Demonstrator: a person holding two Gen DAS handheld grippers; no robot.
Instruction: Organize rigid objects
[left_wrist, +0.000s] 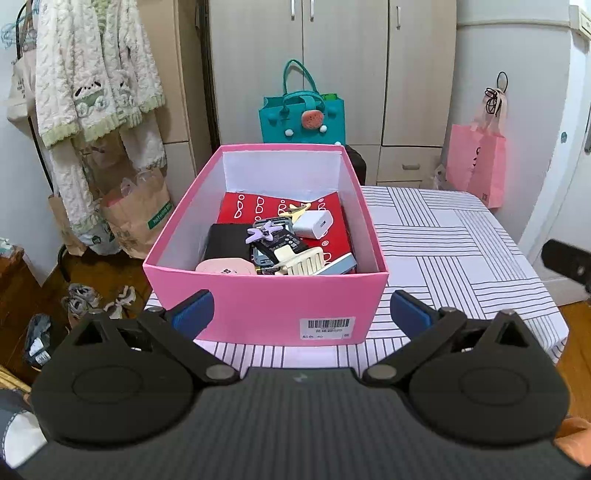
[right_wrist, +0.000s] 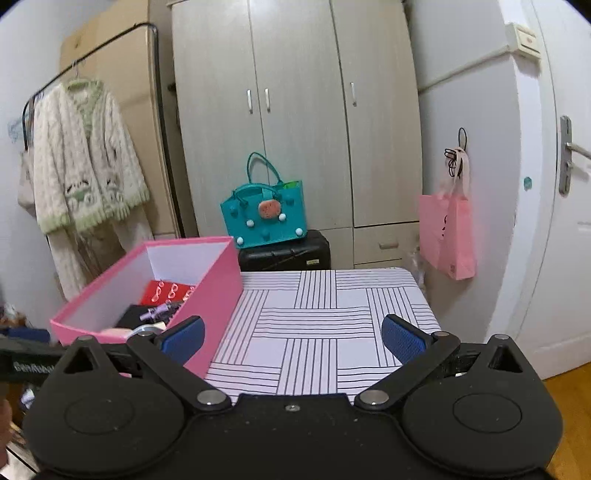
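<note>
Two grippers show, one in each view, and both have their jaws wide apart with nothing between them. The left gripper (left_wrist: 303, 314) sits low in its frame, and its blue pads (left_wrist: 194, 312) reach up on each side of the near wall of the pink box (left_wrist: 266, 299). The pads look close to that wall, but whether they touch it I cannot tell.

The box fills the middle of the left view and stands on a striped cloth (left_wrist: 443, 236). Inside it, on the bottom, lies a red book (left_wrist: 325, 212). On top of the book are a white charger (left_wrist: 317, 223), a purple hair clip (left_wrist: 264, 230), a black block (left_wrist: 227, 242), a cream comb (left_wrist: 306, 260) and a pink thing (left_wrist: 225, 267) at the near edge. They are piled close, some touching. A white label (left_wrist: 327, 326) is stuck low on the near wall, right of the middle.

The right gripper (right_wrist: 291, 336) sits low in its frame over the bare striped cloth (right_wrist: 314, 321). The box (right_wrist: 218, 291) is in the lower left of that view, just past the left pad (right_wrist: 183, 338).

Behind the table, a teal bag (right_wrist: 264, 214) rests on a black case (right_wrist: 284, 253). A pink bag (right_wrist: 448, 236) hangs at the right. A fluffy robe (right_wrist: 83, 162) hangs at the left.
</note>
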